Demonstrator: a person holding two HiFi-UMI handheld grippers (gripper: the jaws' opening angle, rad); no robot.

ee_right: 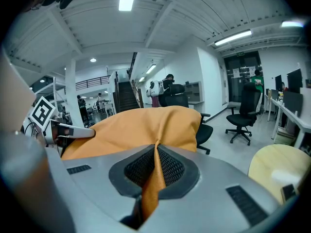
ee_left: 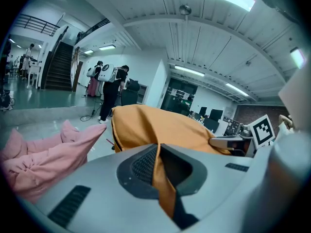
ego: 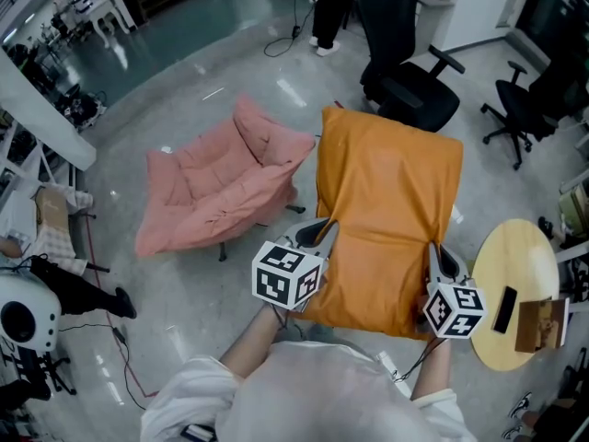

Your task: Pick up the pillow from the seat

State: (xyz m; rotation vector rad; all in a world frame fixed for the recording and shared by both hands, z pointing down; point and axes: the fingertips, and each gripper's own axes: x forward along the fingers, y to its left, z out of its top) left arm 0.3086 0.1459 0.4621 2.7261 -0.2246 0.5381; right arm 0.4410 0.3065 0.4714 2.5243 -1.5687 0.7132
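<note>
The orange pillow (ego: 386,219) hangs in the air in front of me, held by its two near corners. My left gripper (ego: 317,233) is shut on the pillow's left corner, and my right gripper (ego: 444,261) is shut on the right corner. A fold of orange fabric is pinched between the jaws in the left gripper view (ee_left: 158,166), with the pillow (ee_left: 160,127) spread beyond it. The right gripper view shows that gripper (ee_right: 155,166) clamped on the pillow (ee_right: 141,127) the same way. The pink cushioned seat (ego: 221,187) stands to the left, also seen in the left gripper view (ee_left: 43,159).
A round yellow table (ego: 538,256) with a dark phone (ego: 504,308) and a box stands at the right. Black office chairs (ego: 409,72) (ego: 529,109) stand behind the pillow. A person (ego: 331,7) stands at the back. Cables and equipment lie on the floor at the left.
</note>
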